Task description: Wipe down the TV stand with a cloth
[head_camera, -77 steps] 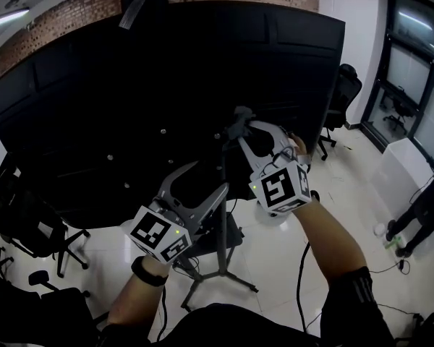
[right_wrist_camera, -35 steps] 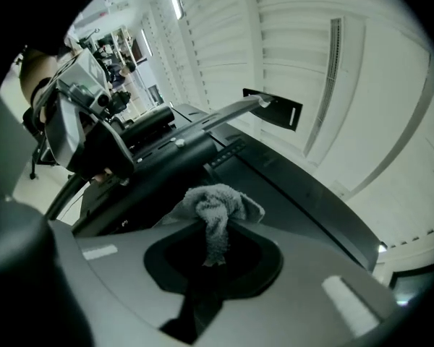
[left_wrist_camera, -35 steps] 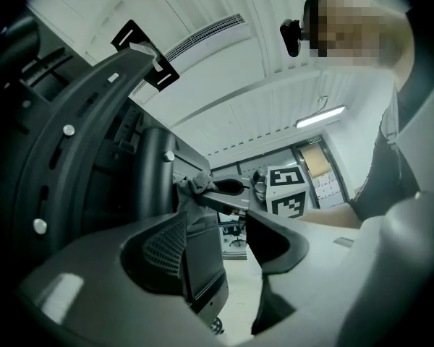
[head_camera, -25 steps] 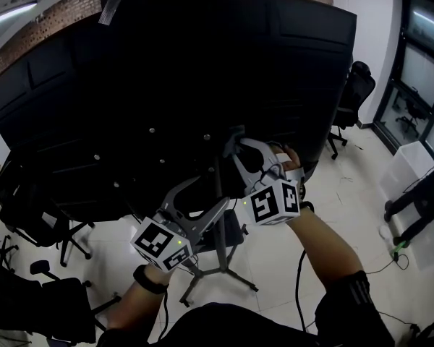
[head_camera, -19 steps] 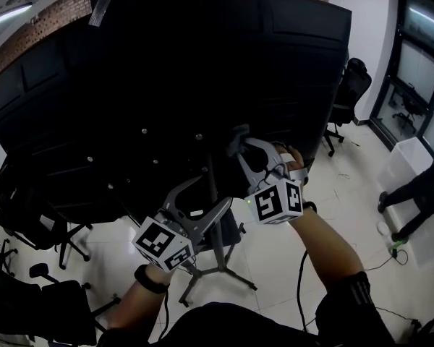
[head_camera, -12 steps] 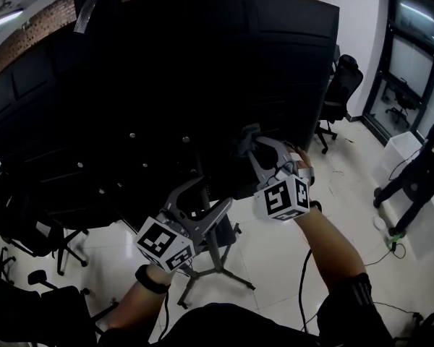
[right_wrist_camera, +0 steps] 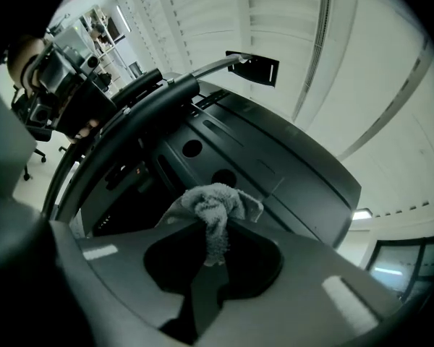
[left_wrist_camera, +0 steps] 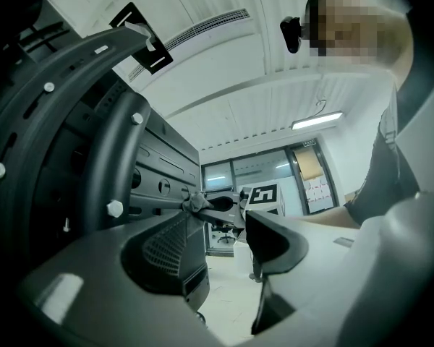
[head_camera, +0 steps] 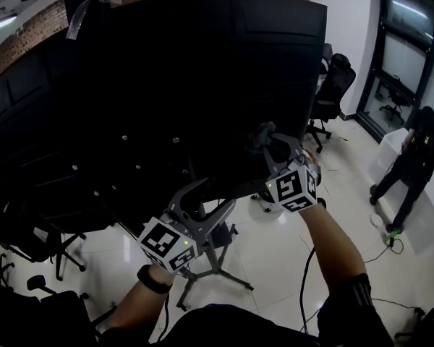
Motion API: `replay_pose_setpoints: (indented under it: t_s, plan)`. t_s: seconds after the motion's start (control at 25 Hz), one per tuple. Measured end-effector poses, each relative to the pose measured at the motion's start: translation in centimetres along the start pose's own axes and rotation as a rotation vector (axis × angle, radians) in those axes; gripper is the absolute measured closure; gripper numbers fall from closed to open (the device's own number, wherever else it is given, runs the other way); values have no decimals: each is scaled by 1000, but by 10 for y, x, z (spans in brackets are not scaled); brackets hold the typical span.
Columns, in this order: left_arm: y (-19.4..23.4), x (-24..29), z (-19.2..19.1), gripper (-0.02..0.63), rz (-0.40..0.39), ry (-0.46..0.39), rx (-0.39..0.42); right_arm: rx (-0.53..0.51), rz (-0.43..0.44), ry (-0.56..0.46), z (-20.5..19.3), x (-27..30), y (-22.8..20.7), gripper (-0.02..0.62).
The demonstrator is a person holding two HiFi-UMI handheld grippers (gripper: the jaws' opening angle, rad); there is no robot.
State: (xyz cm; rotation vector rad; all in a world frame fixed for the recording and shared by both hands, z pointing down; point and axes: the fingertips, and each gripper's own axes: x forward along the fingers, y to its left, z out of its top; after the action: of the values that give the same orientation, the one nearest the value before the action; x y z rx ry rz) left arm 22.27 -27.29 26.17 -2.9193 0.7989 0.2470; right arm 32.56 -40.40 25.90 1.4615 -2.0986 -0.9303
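The right gripper (head_camera: 265, 133) is clamped on a bunched grey cloth (right_wrist_camera: 214, 210), held up at the lower right edge of the black TV back panel (head_camera: 166, 85). The left gripper (head_camera: 210, 194) hangs lower beside the TV stand (head_camera: 218, 264), its jaws apart with nothing between them.

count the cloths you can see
1: a grey cloth pinched in the right gripper, up by the TV stand. The left gripper is empty; the stand may hide others.
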Motion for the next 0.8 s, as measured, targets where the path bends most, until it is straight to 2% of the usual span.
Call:
replay_pose_setpoints:
  t_s: [0.2,0.4,0.6,0.8]
  plan:
    - [3,-8,1,327,2,-5,-2,25,-14,21,-1,-4,-5,563]
    - [7,-30,10,327,10,-7,2,29,-40,9,17,-11,-3,563]
    - [16,-71,26,327,24,-32,26,1,-66,-90,84,-34,4,563]
    - [31,-119,48,327,51,-56,47,-82,-88,-164,169,-53,26,563]
